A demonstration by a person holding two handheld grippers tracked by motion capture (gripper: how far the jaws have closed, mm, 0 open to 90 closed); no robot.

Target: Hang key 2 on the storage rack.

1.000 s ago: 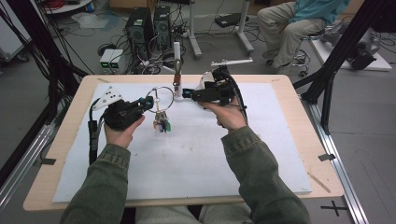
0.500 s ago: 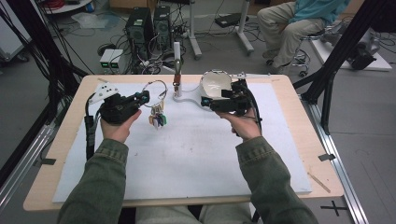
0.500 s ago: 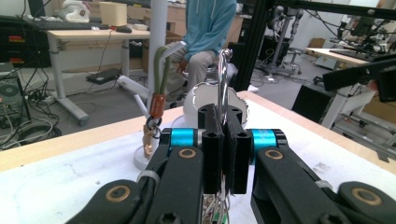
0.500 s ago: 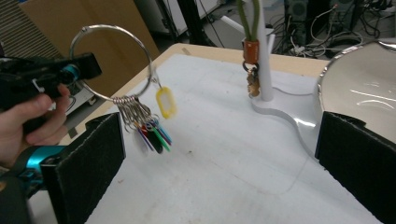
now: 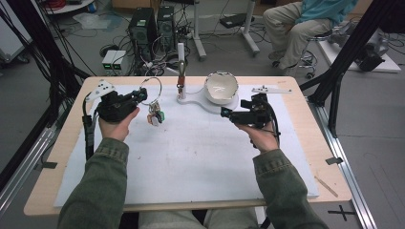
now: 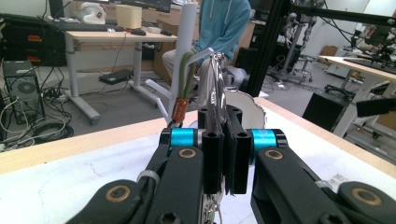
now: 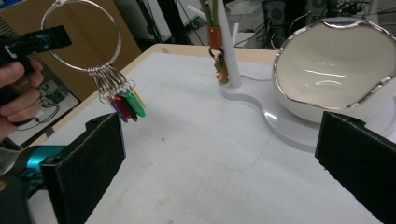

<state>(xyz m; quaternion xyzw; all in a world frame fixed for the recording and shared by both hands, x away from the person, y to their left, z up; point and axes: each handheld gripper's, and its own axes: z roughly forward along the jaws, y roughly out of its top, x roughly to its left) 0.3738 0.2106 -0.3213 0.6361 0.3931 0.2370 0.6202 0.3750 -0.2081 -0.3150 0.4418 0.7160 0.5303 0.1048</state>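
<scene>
A lab or engineering workspace is indicated: computer towers (image 5: 152,26) and tangled cables (image 5: 157,57) are seen at the upper left of the high view, black frame struts (image 5: 351,52) at the right, office desks (image 6: 102,37) behind.

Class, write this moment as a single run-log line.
left gripper: shut on key ring | tags: hanging above table | right gripper: open, empty | bowl: on stand

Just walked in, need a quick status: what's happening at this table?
A person works two handheld grippers. The left gripper is shut on a large metal key ring, holding it up so its coloured tags dangle above the white mat. The right gripper is open and empty, near the white bowl on its stand.
</scene>
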